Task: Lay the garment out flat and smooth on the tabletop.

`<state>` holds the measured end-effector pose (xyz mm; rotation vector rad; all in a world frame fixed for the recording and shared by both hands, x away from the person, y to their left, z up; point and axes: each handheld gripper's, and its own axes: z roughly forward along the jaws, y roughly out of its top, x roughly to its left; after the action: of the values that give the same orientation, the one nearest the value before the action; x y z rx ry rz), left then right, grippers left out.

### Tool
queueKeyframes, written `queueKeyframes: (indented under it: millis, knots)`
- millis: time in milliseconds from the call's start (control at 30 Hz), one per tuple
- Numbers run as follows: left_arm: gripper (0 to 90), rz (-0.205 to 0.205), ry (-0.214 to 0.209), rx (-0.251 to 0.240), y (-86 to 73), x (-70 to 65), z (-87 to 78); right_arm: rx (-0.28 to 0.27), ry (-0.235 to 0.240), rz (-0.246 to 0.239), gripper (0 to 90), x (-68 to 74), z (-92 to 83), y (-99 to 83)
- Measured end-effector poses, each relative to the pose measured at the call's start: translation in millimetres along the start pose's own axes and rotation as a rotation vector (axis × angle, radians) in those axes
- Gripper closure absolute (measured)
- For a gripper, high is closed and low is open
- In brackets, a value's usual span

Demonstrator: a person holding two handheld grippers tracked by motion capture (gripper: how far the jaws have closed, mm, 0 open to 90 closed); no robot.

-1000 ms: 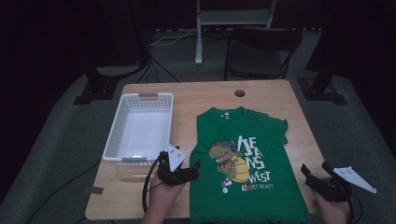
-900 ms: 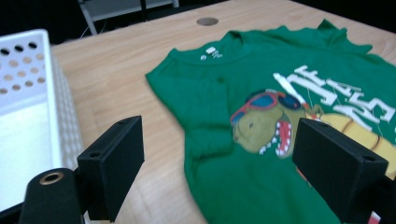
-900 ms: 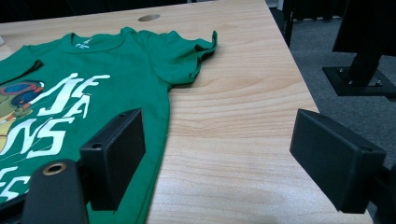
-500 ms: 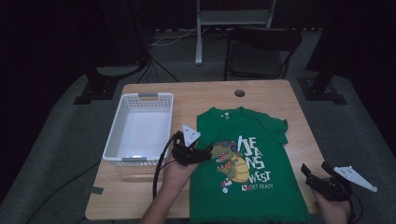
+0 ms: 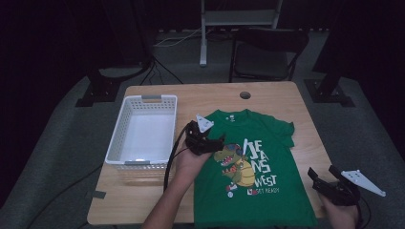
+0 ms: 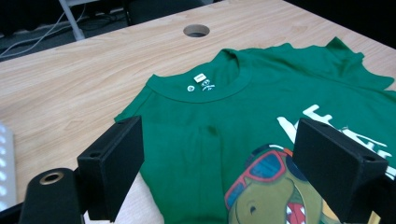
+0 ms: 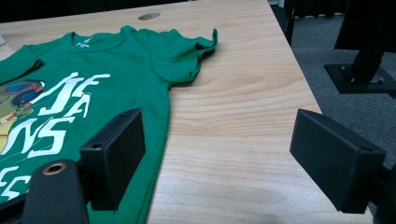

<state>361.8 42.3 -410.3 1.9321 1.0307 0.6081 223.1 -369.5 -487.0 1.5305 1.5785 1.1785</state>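
Lying flat and face up on the pale wooden table [image 5: 282,95], the green cotton T-shirt with a cartoon dinosaur print [image 5: 253,167] is spread out so we can take it by its edges, we judge for folding. We hold the left gripper [image 5: 206,143] wide open and empty over the shirt's left shoulder, likely to pinch it there. The right gripper [image 5: 329,183], equally wide and empty, waits beside the hem, and the white slotted plastic basket [image 5: 143,136] stands just left, probably to receive the shirt.
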Motion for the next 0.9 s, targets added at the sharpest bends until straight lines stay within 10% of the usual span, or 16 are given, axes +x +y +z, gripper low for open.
queueKeyframes:
  millis: [467, 900]
  knots:
    - [17.7, 0.047, 0.025, 0.061, 3.1, -10.4, 42.3, -0.001, 0.002, 0.000, 17.1, -0.5, -0.1, 0.0]
    - [17.7, -0.016, 0.034, 0.160, -0.8, -2.0, 76.3, 0.004, 0.009, 0.004, 17.1, -1.2, 0.7, 0.3]
